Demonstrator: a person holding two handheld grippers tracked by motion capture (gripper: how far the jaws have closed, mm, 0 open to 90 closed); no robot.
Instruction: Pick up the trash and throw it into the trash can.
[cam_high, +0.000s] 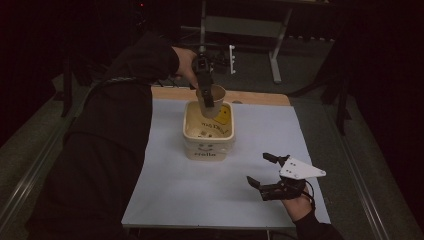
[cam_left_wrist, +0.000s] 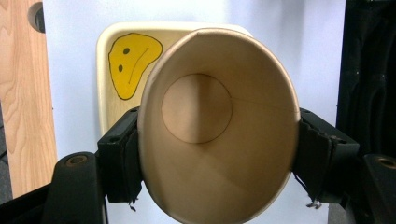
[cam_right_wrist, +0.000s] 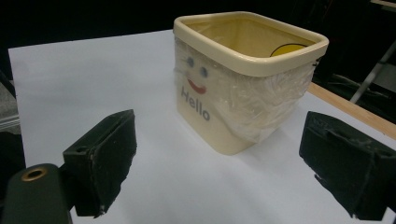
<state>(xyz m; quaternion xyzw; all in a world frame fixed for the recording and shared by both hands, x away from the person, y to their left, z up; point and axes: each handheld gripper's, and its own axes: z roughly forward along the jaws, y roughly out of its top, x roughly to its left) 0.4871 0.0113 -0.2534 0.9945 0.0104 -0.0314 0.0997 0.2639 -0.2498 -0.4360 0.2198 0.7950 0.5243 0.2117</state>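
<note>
Gripping a paper cup (cam_high: 212, 100) by its sides, my left gripper (cam_high: 204, 82) tilts it over the far rim of the cream "Hello" tub (cam_high: 208, 134). Near the tub's right front corner, my right gripper (cam_high: 269, 170) rests on the white sheet (cam_high: 165, 185), jaws spread, holding nothing.
</note>
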